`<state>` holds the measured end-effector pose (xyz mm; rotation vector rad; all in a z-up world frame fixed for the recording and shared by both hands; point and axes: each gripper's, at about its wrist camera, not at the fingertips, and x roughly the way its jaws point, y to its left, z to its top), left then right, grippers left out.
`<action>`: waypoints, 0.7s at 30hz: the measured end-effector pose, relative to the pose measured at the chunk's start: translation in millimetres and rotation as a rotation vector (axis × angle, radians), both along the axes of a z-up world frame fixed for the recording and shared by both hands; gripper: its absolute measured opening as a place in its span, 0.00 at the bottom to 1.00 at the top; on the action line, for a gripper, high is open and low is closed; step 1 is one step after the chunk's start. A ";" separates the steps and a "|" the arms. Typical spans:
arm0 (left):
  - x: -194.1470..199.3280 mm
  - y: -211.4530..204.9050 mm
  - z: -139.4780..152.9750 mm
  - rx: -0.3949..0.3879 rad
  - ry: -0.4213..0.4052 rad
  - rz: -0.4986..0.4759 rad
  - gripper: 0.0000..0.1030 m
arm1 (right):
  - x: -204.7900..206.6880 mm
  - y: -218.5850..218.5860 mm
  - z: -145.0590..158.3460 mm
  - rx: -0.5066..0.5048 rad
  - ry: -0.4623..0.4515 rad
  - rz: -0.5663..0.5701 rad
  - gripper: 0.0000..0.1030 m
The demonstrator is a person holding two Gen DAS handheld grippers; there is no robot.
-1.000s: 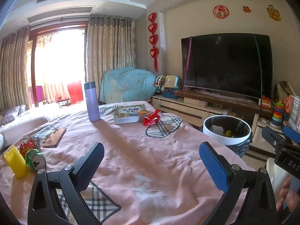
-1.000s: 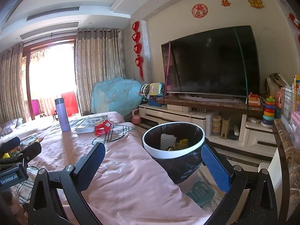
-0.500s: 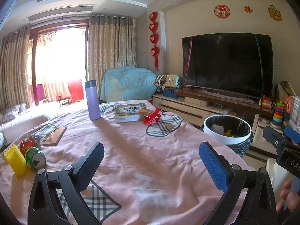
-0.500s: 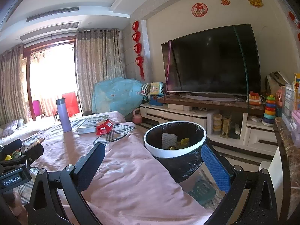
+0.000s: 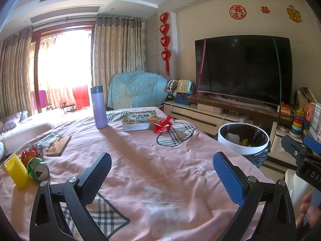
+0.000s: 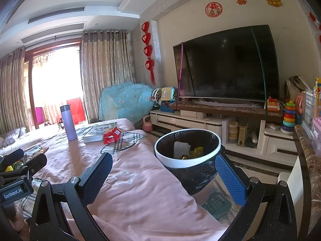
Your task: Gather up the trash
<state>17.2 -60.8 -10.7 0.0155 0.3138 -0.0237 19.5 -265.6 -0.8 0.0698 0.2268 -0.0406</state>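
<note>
The red wrapper [image 5: 164, 123] lies near the far edge of the worktop [image 5: 140, 160], touching the book [image 5: 140, 120]. It is probably light, thin and crinkly, so a pinch on a raised fold should do. The crushed green can [image 5: 38, 169] at the left edge looks light but stiff and smooth. Both the left hand-held gripper [image 5: 161, 172] and the right hand-held gripper [image 6: 163, 173] stand wide apart, holding and touching nothing. The bin [image 6: 187, 152] stands beside the right edge.

A pink cloth [image 5: 140, 160] with grey plaid patches covers the desk, carrying a lilac flask [image 5: 98, 107], a crumpled red wrapper [image 5: 165, 124], a green can [image 5: 38, 169] and yellow mesh [image 5: 16, 170], beside a white-rimmed bin [image 6: 187, 150] lined in black.
</note>
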 end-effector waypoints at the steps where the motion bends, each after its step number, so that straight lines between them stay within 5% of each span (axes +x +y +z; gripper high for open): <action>1: -0.4 -0.3 -0.2 0.001 0.000 0.000 0.99 | -0.1 0.0 0.0 0.000 0.000 0.000 1.00; 21: -1.0 -0.8 -0.2 0.001 0.004 -0.001 0.99 | -2.4 1.2 1.9 0.015 -0.007 0.012 1.00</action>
